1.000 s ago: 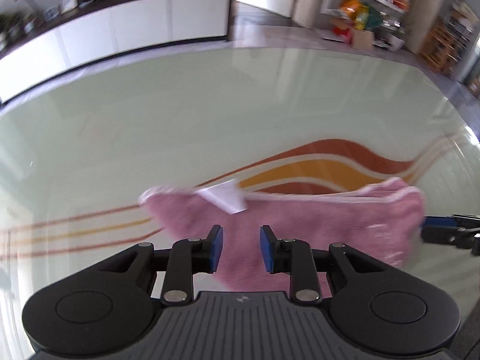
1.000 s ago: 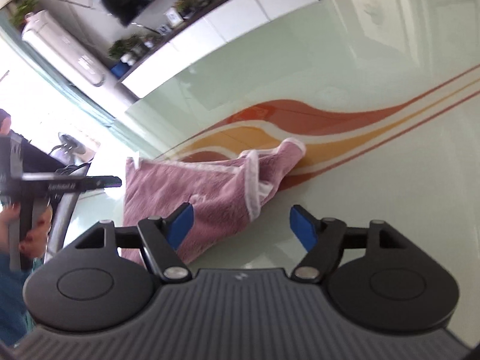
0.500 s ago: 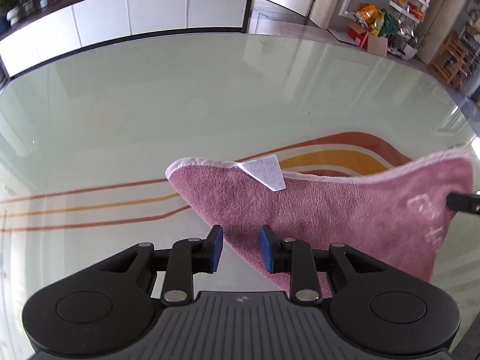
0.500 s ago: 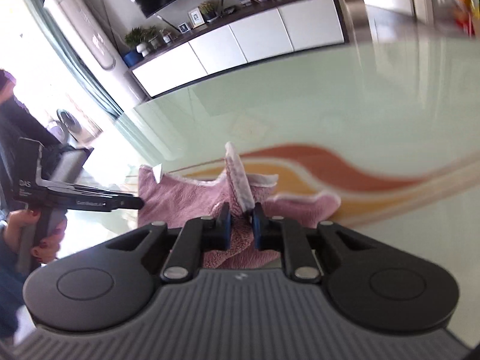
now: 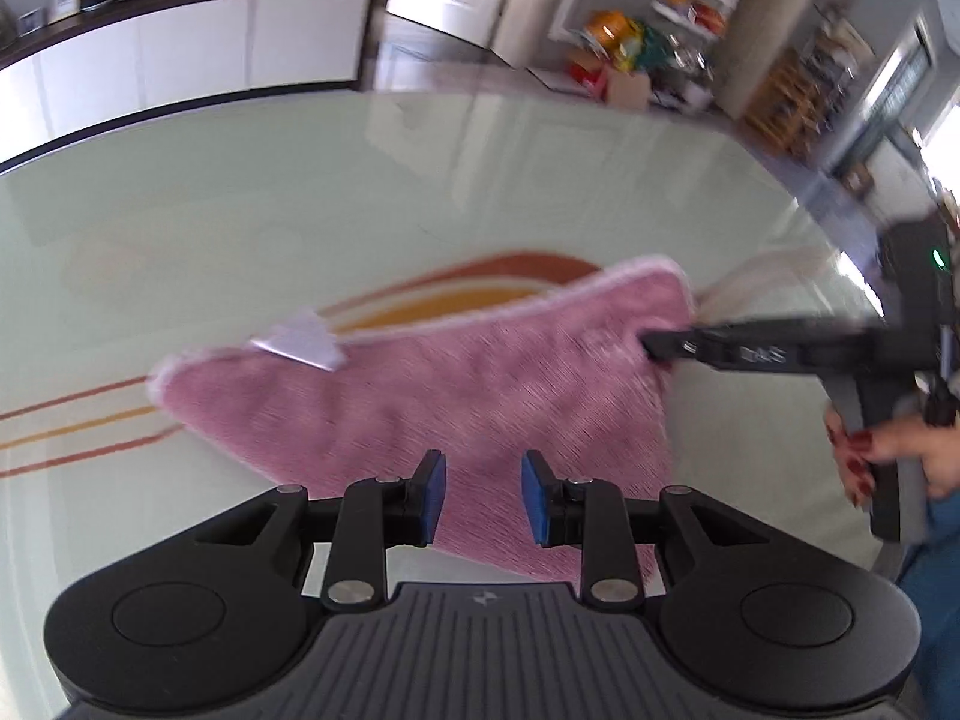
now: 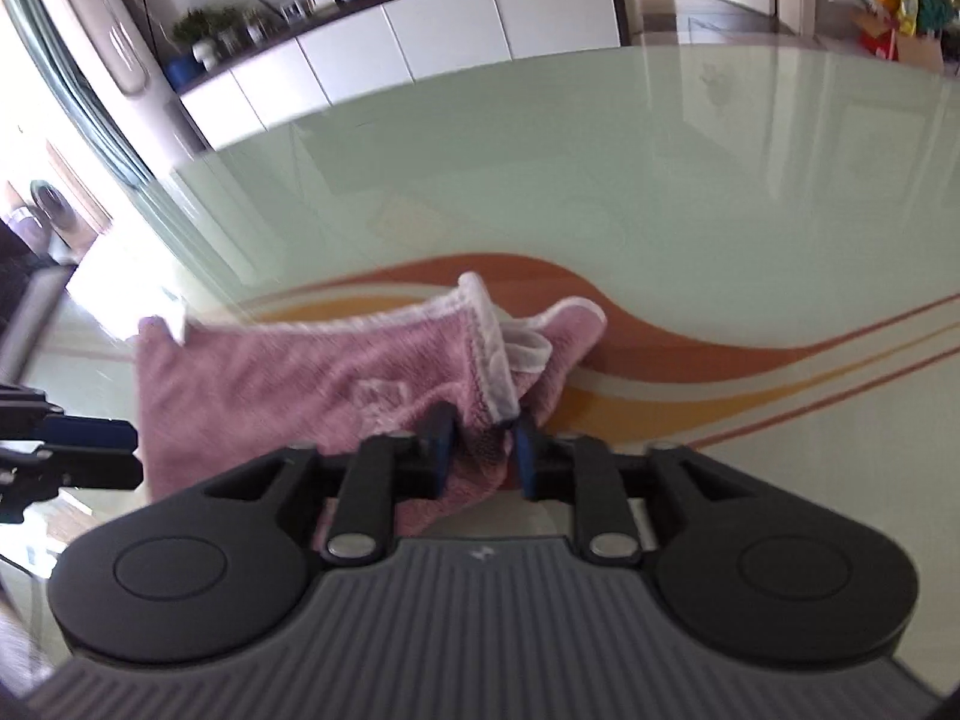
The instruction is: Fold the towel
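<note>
Bright daylight, glare on table (image 6: pixel 660 168), towel (image 5: pixel 456 384) motion-blurred, fisheye-warped edges

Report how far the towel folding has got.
Done: the right gripper has shut on a bunched corner of the pink towel and lifted that side off the glass table. In hand: the left gripper, jaws apart, sits at the near edge, gripping nothing. Left: spreading it flat and every fold.

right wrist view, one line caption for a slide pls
Right gripper pinches a bunched corner of the pink towel over the glass table.
</note>
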Motion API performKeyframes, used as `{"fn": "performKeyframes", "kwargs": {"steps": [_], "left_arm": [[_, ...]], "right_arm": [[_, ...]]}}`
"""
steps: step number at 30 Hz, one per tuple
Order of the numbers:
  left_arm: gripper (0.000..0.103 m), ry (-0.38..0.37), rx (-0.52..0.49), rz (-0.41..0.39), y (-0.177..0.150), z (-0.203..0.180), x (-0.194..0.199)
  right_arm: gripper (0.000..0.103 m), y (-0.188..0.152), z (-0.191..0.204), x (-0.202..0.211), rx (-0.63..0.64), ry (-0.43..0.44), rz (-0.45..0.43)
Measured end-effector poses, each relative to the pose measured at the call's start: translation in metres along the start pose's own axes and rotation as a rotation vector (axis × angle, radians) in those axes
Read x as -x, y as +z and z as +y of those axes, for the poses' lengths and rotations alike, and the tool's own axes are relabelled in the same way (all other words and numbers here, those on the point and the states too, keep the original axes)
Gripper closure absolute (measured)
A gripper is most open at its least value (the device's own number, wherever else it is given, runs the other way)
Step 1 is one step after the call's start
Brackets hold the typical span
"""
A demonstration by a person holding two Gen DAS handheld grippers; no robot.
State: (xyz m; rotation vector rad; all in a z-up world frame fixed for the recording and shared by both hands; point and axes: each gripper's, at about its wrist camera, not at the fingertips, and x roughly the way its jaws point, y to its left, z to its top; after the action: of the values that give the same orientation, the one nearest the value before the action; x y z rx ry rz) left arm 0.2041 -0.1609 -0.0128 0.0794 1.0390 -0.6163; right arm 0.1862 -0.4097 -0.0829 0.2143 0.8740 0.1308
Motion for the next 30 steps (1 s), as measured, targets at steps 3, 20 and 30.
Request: {"fn": "performKeyframes", "kwargs": {"steps": [3, 20, 30], "left_arm": [[0.072, 0.012, 0.013, 0.029, -0.005, -0.002, -0.014], [0.07, 0.015, 0.211, -0.016, -0.027, 0.047, 0.021], [0.07, -0.025, 0.306, 0.014, -0.046, 0.075, 0.029]], "right_arm": [[0.062, 0.004, 0.0, 0.023, -0.046, -0.037, -0.089], [0.084, -0.029, 0.104, -0.004, 0.295, 0.153, 0.145], [0.084, -0.038, 0.11, 0.007, 0.318, 0.166, 0.233]]}}
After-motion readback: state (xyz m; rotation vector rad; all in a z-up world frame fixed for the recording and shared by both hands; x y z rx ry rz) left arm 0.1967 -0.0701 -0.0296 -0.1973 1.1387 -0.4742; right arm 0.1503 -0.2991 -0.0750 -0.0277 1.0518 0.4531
